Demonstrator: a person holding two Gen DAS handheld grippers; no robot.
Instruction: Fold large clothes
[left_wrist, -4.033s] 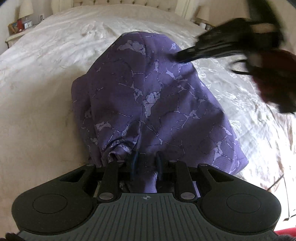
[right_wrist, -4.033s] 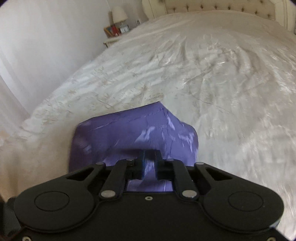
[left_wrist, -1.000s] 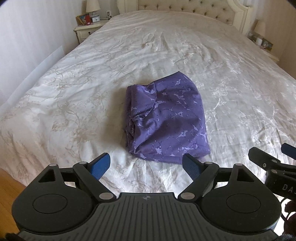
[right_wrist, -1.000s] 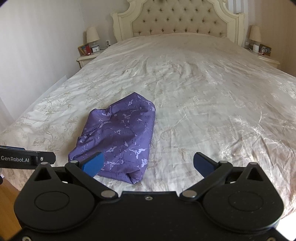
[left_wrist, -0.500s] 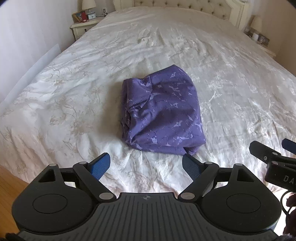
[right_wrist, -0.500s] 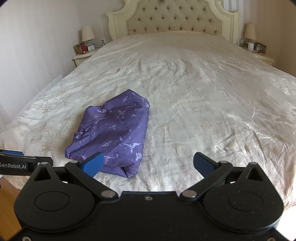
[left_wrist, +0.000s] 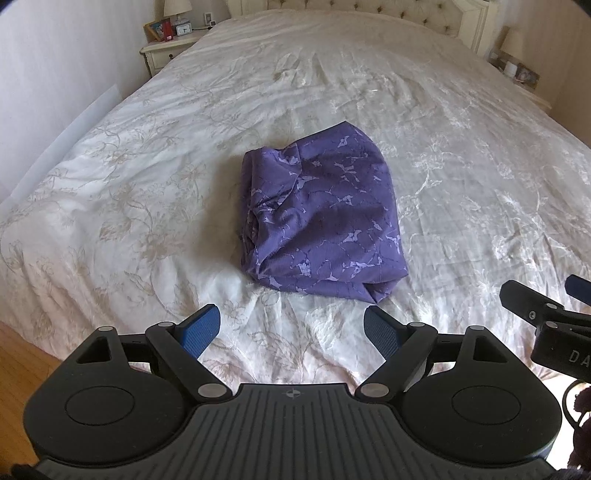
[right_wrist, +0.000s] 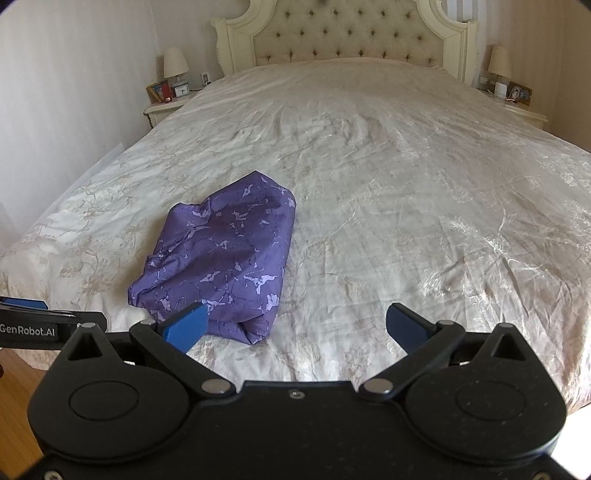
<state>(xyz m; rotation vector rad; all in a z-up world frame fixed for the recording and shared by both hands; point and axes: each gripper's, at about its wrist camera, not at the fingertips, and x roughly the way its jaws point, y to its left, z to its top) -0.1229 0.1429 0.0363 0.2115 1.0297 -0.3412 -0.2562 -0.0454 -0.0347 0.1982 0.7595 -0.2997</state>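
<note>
Both splayed and empty, left gripper (left_wrist: 291, 328) and right gripper (right_wrist: 297, 325), clear of the folded purple garment (left_wrist: 321, 218) lying finished on the bed (left_wrist: 461, 155).

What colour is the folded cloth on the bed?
The folded cloth is purple with paler lilac marbling, clearest in the left wrist view.
</note>
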